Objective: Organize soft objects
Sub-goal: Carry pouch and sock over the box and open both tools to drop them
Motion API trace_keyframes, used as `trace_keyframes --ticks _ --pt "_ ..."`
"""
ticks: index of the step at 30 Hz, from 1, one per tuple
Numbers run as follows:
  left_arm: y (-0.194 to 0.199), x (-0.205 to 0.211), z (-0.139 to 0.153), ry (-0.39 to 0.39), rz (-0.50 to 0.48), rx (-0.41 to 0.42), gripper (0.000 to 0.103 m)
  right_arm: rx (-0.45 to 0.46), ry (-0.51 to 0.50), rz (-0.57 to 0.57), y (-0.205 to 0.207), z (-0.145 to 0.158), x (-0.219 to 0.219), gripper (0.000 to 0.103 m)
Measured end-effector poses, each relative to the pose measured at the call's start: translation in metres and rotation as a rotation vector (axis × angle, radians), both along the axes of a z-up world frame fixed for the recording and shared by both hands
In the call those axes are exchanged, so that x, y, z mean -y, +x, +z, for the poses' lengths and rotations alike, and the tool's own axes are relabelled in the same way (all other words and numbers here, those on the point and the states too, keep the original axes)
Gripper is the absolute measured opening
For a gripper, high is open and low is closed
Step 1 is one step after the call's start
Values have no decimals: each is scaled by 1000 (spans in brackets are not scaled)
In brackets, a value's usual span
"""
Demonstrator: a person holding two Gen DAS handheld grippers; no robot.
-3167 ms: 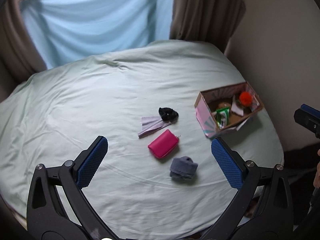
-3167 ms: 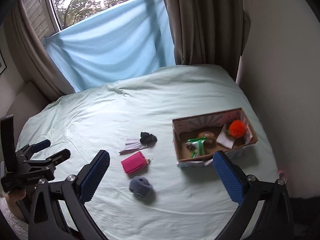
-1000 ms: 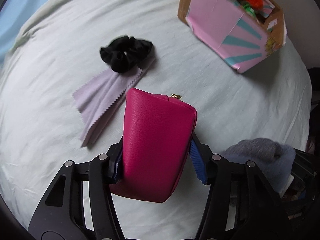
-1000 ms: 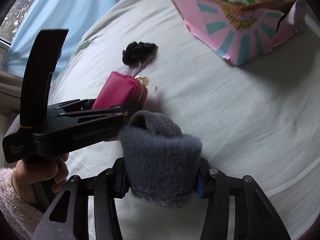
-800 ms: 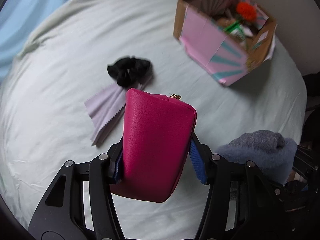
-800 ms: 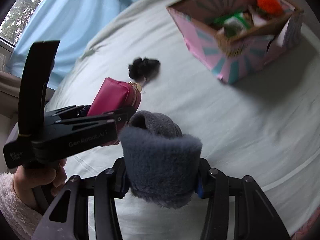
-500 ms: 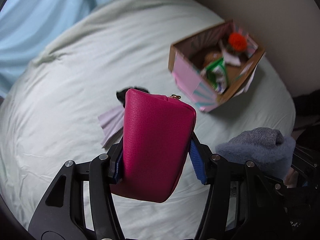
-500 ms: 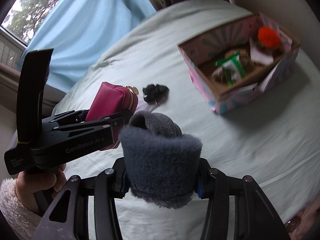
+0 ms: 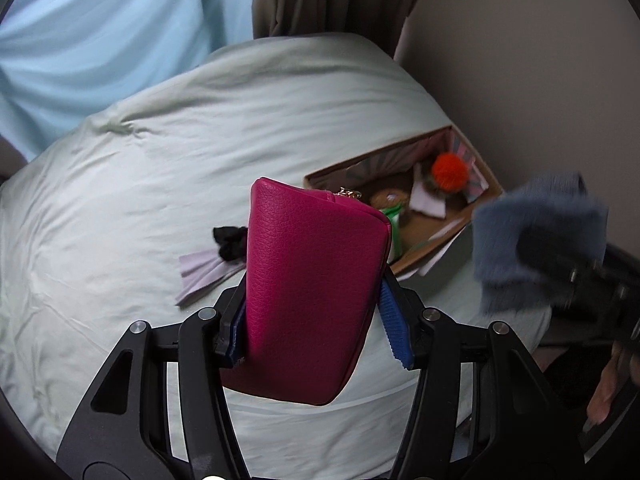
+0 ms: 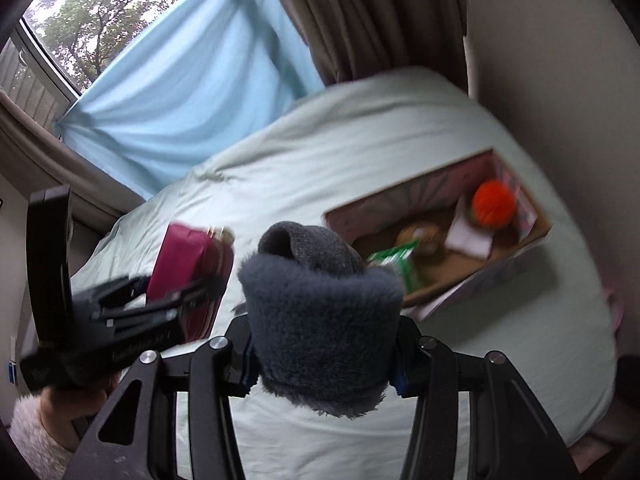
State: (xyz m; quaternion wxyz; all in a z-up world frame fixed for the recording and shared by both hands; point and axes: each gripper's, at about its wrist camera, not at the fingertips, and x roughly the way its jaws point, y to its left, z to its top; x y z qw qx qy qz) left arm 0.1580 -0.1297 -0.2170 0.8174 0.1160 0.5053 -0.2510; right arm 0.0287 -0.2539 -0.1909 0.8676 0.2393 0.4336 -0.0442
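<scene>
Magenta faux-leather pouch [image 9: 312, 296] clamped upright in the left gripper [image 9: 316, 328], blue-padded fingers [image 9: 394, 330] pressed to both its sides; gold zipper pull at its top far corner. Pouch held clear above the bed [image 9: 120, 200], which wears a pale green sheet.

Right gripper [image 10: 322, 364] clenched on a rolled grey fleece sock [image 10: 320, 320]; the roll bulges above and below the fingers. In the left wrist view the same sock shows at right, motion-blurred, beside the box.

Cardboard box [image 9: 490, 184] sits open on the bed's far right, near the wall, pink-and-teal sunburst print on its walls. Inside: orange pompom [image 9: 449, 172] at the far right end, a white cloth piece just beside it, a brownish round item in the middle, a green-and-white packet [image 10: 398, 262] toward the near left end. Right wrist view blurred around the box.

Left of the box, lying on the sheet: black scrunchie [image 9: 230, 242] resting on the far end of a lilac cloth [image 9: 204, 276] with pinked edges. Both partly hidden behind the pouch.

Background: light blue drape [image 10: 192, 92] across the window, brown curtain [image 10: 380, 16] to its right, trees outside.
</scene>
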Motion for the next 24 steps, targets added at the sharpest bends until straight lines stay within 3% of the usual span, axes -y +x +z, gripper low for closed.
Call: trace_keyframes --ticks 5,10,24 --pt "1 44 -4 -13 41 -3 52 19 -36 36 15 11 55 46" --pt "5 91 -21 -20 62 -33 52 -1 -64 102 39 2 101 46" --pt "24 186 -97 33 18 -141 52 -151 -45 162 112 -78 168 45"
